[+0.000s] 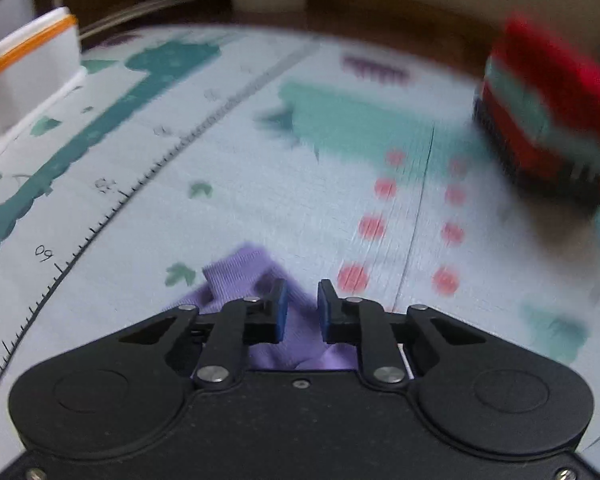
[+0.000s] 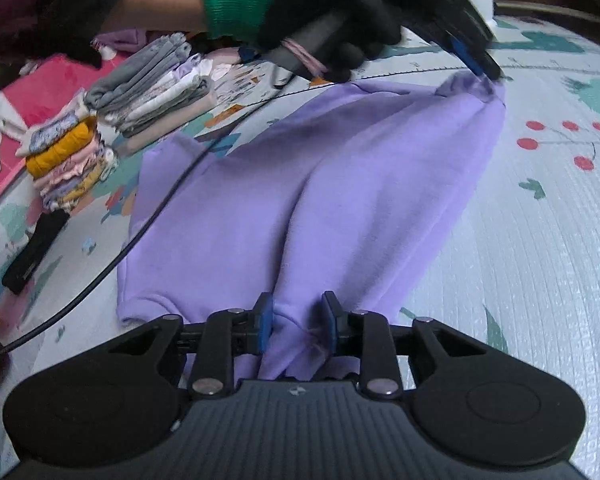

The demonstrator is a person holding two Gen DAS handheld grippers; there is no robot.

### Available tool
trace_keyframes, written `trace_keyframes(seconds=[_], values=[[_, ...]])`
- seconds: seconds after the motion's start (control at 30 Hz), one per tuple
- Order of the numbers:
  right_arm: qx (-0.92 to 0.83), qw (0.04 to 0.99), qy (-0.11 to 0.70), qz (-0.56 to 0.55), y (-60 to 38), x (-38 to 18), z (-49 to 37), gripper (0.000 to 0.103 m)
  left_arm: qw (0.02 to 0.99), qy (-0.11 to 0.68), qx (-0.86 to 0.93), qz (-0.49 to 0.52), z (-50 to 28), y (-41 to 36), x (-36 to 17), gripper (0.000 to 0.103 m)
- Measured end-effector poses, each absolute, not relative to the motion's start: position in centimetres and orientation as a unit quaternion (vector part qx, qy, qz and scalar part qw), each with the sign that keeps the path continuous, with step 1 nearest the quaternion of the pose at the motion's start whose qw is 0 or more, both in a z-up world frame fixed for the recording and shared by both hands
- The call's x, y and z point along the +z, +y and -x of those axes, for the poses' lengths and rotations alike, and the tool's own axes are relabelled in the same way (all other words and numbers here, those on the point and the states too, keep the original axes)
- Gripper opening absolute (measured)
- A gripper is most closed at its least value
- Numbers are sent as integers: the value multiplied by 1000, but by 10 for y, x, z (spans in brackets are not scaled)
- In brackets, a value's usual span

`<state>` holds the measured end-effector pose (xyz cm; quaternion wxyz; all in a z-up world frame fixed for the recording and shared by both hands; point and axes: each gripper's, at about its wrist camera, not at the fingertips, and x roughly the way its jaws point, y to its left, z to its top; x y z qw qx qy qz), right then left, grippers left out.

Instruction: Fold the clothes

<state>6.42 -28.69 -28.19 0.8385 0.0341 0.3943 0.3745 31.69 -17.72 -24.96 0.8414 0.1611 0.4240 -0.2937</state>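
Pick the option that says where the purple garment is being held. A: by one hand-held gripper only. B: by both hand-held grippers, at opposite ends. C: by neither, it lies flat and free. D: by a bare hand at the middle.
B: the right hand-held gripper pinches the near end of the purple garment, while the left hand-held gripper grips its far corner.

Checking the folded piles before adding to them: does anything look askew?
The nearer stack of folded clothes, left of the lilac garment, leans and is uneven, with edges poking out. The grey-topped stack behind it is tidier.
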Motion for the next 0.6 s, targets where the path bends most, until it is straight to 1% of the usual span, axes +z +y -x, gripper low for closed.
trace_keyframes(seconds=[0.07, 0.2, 0.27, 0.33, 0.43, 0.47, 0.5, 0.53, 0.6], values=[[377, 839, 392, -23, -285, -281, -63, 30, 839, 440, -285, -147, -328, -177, -254, 23], [378, 840, 389, -10, -282, -280, -62, 30, 828, 473, -279, -112, -344, -172, -244, 23], [376, 842, 386, -5, -279, -280, -60, 30, 844, 453, -284, -53, -345, -152, -222, 23], [374, 843, 386, -4, -279, -280, -60, 30, 846, 449, -286, -16, -340, -123, -197, 24], [372, 843, 389, -11, -280, -278, -61, 30, 842, 463, -270, -65, -315, -76, -170, 24], [372, 843, 388, -16, -281, -276, -61, 31, 838, 468, -270, -73, -301, -62, -163, 31], [375, 843, 385, -22, -283, -274, -61, 32, 833, 479, -269, -70, -282, -43, -159, 41], [377, 845, 380, -24, -284, -271, -59, 32, 827, 489, -269, -67, -263, -25, -155, 60], [382, 846, 371, -26, -285, -263, -56, 32, 831, 490, -259, -48, -224, 15, -153, 62]])
